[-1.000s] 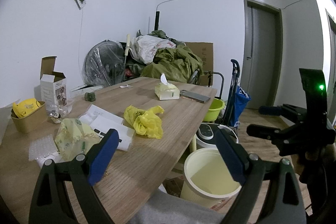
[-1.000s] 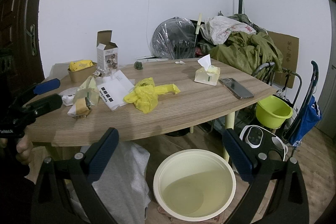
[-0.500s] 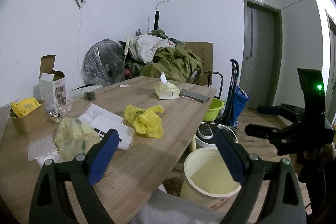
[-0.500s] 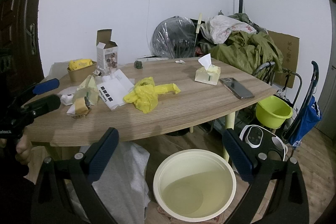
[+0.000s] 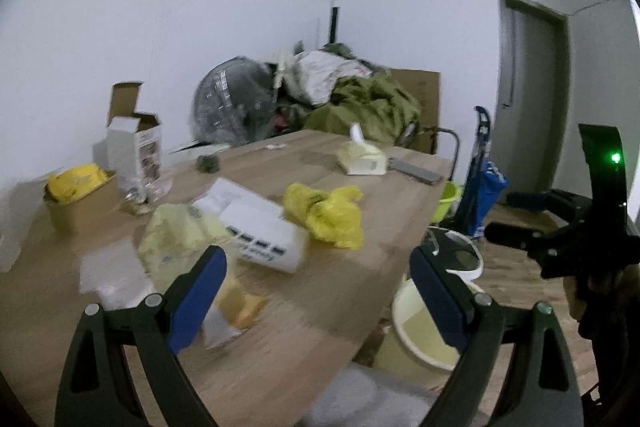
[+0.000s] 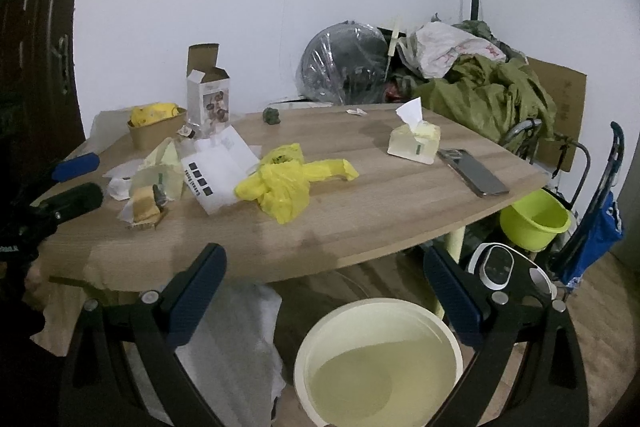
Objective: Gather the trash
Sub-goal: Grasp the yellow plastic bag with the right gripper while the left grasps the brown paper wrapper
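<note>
White walls close in a cluttered room, with a wooden worktop (image 6: 360, 195) in the middle of it. One landmark serves for the rest: the crumpled yellow plastic bag (image 6: 286, 183) lying near the middle of the worktop. Just left of that bag sits a white leaflet with black squares (image 6: 216, 173), and further left a pale green wrapper (image 6: 162, 167) over a scrap of yellow-brown packaging (image 6: 144, 209). Behind and left of the bag stands an open white carton (image 6: 208, 99) beside a brown paper bowl (image 6: 154, 131) holding something yellow. Right of the bag are a tissue box (image 6: 414, 141) and a phone (image 6: 474, 171).

Below the worktop's near edge, in front of the bag, a cream bucket (image 6: 378, 359) stands on the floor, its mouth open upward.

The left gripper (image 5: 316, 297) hovers over the worktop's near edge with its blue-padded fingers spread wide, nothing between them; the left wrist view is motion-blurred. The right gripper (image 6: 324, 295) hangs above the bucket, its fingers likewise wide apart and empty.
</note>
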Available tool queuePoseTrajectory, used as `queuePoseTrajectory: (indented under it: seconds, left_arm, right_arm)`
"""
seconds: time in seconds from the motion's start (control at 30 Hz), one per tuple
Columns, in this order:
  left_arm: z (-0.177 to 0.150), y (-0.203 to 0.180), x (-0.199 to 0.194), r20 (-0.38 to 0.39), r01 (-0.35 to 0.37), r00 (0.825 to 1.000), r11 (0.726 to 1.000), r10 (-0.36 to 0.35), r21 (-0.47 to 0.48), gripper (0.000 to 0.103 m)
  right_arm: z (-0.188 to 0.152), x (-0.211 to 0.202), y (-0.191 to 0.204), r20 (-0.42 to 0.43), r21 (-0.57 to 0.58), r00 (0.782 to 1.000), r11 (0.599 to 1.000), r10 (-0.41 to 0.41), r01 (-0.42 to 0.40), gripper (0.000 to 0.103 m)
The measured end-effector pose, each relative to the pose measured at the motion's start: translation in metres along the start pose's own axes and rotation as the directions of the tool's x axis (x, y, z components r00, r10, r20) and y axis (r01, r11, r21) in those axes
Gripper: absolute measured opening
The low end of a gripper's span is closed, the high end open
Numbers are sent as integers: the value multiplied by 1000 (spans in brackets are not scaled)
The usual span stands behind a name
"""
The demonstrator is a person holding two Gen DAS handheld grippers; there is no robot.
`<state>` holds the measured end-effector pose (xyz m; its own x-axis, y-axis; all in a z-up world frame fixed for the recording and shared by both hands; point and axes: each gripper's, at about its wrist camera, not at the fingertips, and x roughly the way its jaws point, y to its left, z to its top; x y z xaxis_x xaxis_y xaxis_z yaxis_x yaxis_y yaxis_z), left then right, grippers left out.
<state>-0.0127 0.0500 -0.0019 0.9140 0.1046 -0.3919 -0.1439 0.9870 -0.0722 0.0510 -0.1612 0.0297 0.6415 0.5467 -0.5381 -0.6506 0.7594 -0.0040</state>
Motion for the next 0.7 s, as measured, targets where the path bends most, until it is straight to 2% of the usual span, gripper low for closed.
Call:
queuePoseTrajectory:
  seconds: [0.2, 0.33, 0.5, 0.63, 0.7]
  left_arm:
    - [-8, 32, 19, -91, -88, 992, 995, 83, -50, 93]
    - [-15, 49, 42, -191, -124, 976, 989, 106, -83, 93]
    - [-24, 60, 63, -281, -143, 954, 982, 102, -128, 93]
    - [-27, 66, 72, -311, -143, 946, 975, 85, -168, 92]
    - [-27, 67, 76, -315, -150, 945, 972, 87, -179, 87]
  right_arm:
    - [13, 41, -1, -24, -5, 999, 1000, 22, -22, 98]
    - [24, 73, 2, -32, -6, 999, 999, 38, -39, 98]
    - [34, 114, 4, -45, 5, 995, 996, 85, -85, 98]
    - [41, 150, 9, -61, 17, 988, 990, 139, -138, 98]
    - [44, 163, 12, -68, 17, 984, 987, 163, -162, 98]
